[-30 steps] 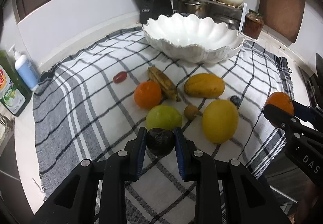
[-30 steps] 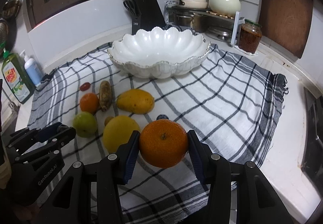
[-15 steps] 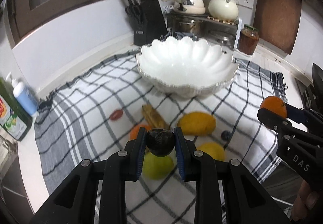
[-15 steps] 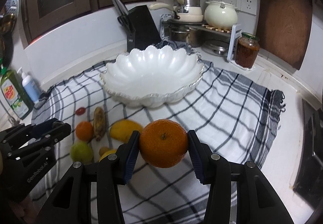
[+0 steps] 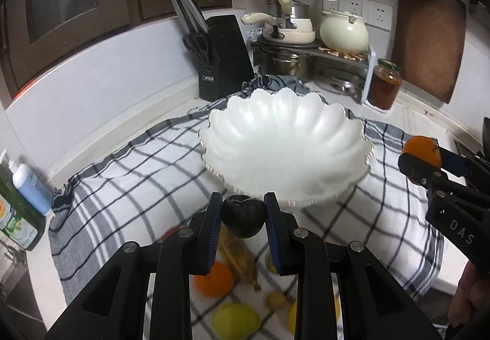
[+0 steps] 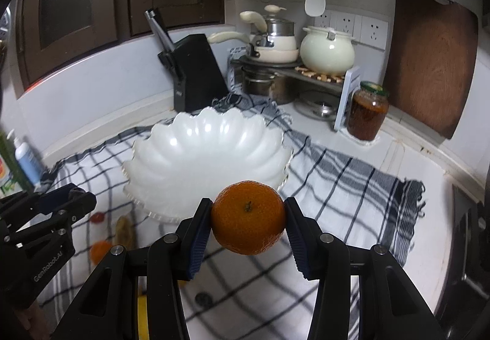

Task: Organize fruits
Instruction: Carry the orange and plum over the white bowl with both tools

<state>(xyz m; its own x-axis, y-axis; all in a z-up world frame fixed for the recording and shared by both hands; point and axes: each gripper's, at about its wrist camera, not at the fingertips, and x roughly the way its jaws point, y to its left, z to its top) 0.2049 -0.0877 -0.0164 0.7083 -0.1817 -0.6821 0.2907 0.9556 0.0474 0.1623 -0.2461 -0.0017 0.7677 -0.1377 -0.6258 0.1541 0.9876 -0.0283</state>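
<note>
checked cloth covers the kitchen counter corner.

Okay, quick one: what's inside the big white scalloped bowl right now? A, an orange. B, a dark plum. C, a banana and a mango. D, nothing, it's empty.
D: the inside of the white bowl shows only bare glossy surface in both views. The orange is clamped in the right gripper and the dark fruit in the left gripper, both short of the near rim.
</note>
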